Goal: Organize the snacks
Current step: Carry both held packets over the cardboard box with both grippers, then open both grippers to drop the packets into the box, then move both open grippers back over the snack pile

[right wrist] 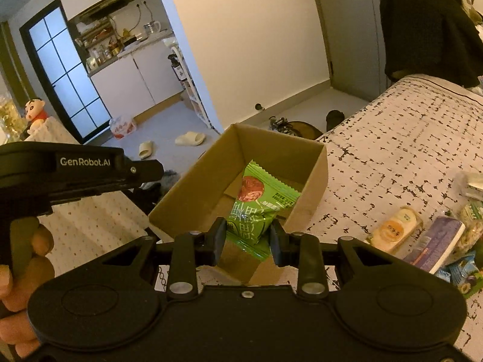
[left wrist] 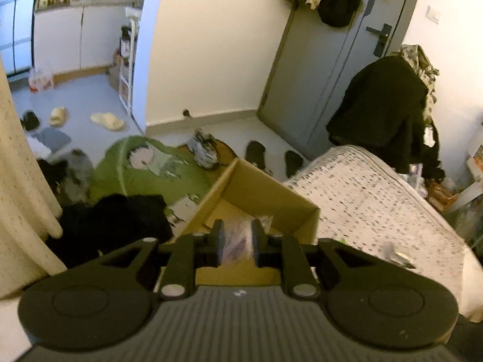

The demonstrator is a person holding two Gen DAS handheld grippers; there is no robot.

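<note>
1. Hovering at the cardboard box's (left wrist: 265,193) 6 o'clock rim, the left gripper (left wrist: 237,242) pinches a blurred, pale wrapper I cannot identify.
2. The right gripper (right wrist: 248,241) clamps a green snack packet (right wrist: 259,208) over the box, not yet dropped.
3. At 3 o'clock, loose snacks (right wrist: 428,235) wait on the bedspread (right wrist: 392,138); the box floor is mostly hidden.

Green snack packet (right wrist: 256,211) with red fruit print, tilted over open cardboard box (right wrist: 193,187) on patterned bedspread. Loose snacks beside box: round yellow-labelled cake (right wrist: 392,229), purple packet (right wrist: 437,241), blurry purple packet (left wrist: 237,238).
</note>
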